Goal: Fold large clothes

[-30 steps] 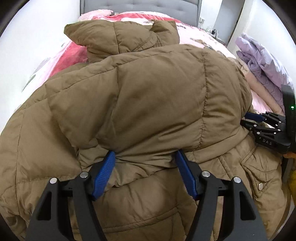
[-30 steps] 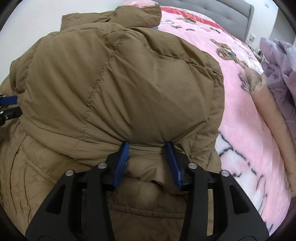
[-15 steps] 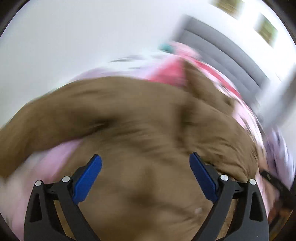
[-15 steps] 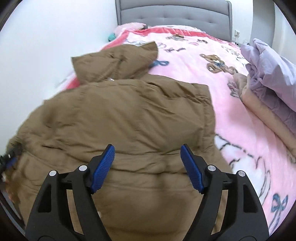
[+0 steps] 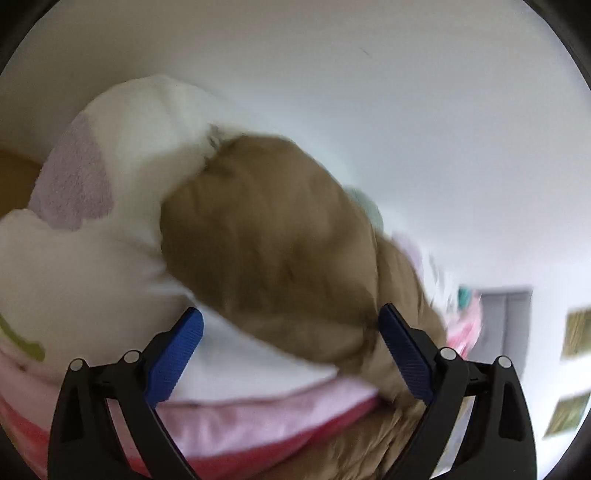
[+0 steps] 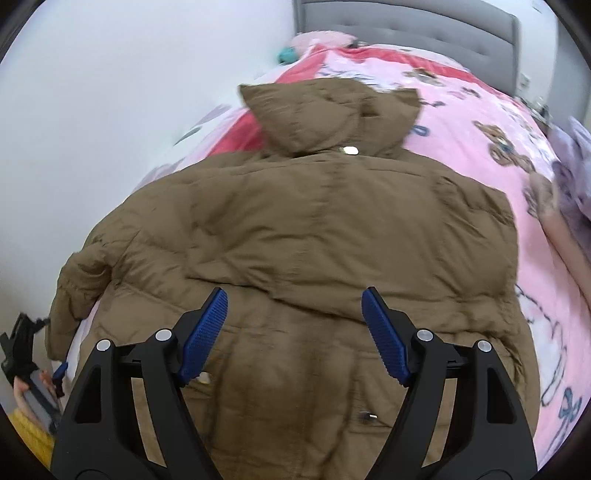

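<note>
A large brown puffer jacket lies on the pink bed, hood toward the headboard, its body folded over on itself. My right gripper is open and empty, hovering above the jacket's lower part. My left gripper is open and empty at the jacket's left side, facing a brown sleeve that hangs over the bed's edge; this view is blurred. The left gripper also shows in the right wrist view by that sleeve's cuff.
A white wall runs along the bed's left side. A grey headboard stands at the far end. Lilac and beige bedding is piled at the right. The pink and white blanket drapes over the bed's left edge.
Both grippers have opened and let go of the jacket fold. The right one pulled back and up. The left one swung left to the sleeve at the bed's edge.
</note>
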The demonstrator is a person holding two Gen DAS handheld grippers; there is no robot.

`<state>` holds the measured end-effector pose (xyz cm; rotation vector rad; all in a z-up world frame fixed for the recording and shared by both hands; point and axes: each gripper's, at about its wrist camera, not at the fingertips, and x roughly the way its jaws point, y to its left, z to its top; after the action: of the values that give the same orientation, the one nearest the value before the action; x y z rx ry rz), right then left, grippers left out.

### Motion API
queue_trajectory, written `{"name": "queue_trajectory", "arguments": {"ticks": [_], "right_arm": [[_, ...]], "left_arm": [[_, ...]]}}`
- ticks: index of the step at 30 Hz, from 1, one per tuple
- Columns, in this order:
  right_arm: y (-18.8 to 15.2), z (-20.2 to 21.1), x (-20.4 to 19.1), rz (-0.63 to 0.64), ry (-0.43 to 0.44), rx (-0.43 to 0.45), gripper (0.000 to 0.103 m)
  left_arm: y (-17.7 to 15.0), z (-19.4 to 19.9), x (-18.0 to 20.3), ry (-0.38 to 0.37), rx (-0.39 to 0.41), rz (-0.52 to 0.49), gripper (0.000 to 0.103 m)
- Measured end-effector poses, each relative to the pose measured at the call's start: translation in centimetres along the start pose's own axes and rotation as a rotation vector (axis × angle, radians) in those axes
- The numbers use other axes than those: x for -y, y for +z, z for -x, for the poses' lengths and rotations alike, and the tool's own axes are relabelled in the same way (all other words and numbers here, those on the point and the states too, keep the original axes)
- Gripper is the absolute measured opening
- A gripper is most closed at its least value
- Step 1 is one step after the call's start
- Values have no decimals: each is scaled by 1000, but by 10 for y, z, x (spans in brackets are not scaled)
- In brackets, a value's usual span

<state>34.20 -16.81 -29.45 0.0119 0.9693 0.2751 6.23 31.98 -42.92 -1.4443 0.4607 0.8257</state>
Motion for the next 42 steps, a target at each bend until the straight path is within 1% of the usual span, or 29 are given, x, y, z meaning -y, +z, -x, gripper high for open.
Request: {"name": "queue_trajectory", "arguments": {"ticks": [3, 4, 5, 6, 8, 9, 10, 11, 13, 14, 18, 19, 20, 22, 24, 25, 27, 28, 29, 30, 32, 33, 34, 35, 37, 39, 40, 41, 42], "right_arm": [[7, -3, -23, 48, 25, -5, 72], [9, -5, -30, 65, 28, -4, 72], [10, -6, -35, 77, 33, -6, 72], [10, -7, -38, 83, 35, -6, 75], [10, -9, -42, 83, 45, -10, 76], [10, -10, -42, 77, 49, -12, 76], [9, -11, -42, 68, 52, -16, 76], [8, -12, -41, 60, 54, -20, 76], [5, -15, -38, 39, 46, -32, 76], [3, -15, -35, 25, 45, -38, 76], [-5, -15, -22, -29, 47, -46, 76], [-8, -14, -18, -41, 41, -50, 76], [-10, -13, -13, -55, 35, -50, 76], [-14, -9, -3, -77, 37, -48, 76], [-18, -2, 10, -96, 18, -34, 76], [-19, 1, 16, -105, 9, -29, 76], [-23, 9, 32, -137, -13, -11, 76], [-25, 13, 43, -160, -21, -2, 76], [-27, 18, 53, -183, -40, 7, 76], [-29, 21, 62, -199, -50, 12, 76], [-34, 28, 81, -243, -76, 28, 76], [-37, 33, 94, -273, -86, 37, 76], [-41, 36, 104, -297, -94, 43, 76], [-44, 39, 114, -321, -104, 48, 76], [-54, 46, 135, -372, -129, 54, 76], [-66, 53, 152, -418, -150, 61, 76], [-70, 56, 159, -437, -159, 66, 76], [-76, 59, 169, -460, -168, 72, 76], [-79, 61, 175, -472, -172, 76, 76]], "left_arm": [[15, -9, -3, -13, 23, 72, 94], [18, -12, -4, -21, 25, 92, 92], [23, -15, -4, -31, 36, 111, 81], [28, -17, -3, -33, 46, 115, 74], [34, -17, 4, -1, 80, 75, 37], [36, -18, 14, 35, 95, 25, 33], [36, -18, 21, 46, 98, -6, 20], [36, -18, 30, 54, 102, -45, 15], [32, -12, 54, 38, 120, -132, 11], [29, -8, 69, 11, 128, -175, 10], [18, 17, 129, -148, 151, -326, 9], [11, 26, 157, -213, 156, -389, 9], [0, 34, 178, -256, 159, -447, 9], [-30, 50, 232, -350, 156, -619, 9], [-68, 61, 266, -408, 149, -752, 9], [-98, 68, 289, -444, 153, -849, 9], [-159, 79, 323, -456, 206, -1039, 9], [-183, 81, 332, -462, 221, -1110, 9], [-218, 84, 342, -485, 223, -1201, 9], [-240, 83, 350, -502, 213, -1252, 9], [-307, 81, 355, -538, 172, -1392, 9], [-329, 80, 354, -551, 155, -1433, 9], [-363, 76, 349, -573, 125, -1491, 9], [-388, 72, 344, -580, 110, -1528, 9], [-443, 49, 345, -551, 91, -1618, 9], [-487, 21, 337, -510, 21, -1701, 9], [-494, 18, 317, -499, 8, -1731, 9], [-504, 3, 313, -482, 4, -1773, 9], [-521, -5, 298, -458, 1, -1833, 9]]}}
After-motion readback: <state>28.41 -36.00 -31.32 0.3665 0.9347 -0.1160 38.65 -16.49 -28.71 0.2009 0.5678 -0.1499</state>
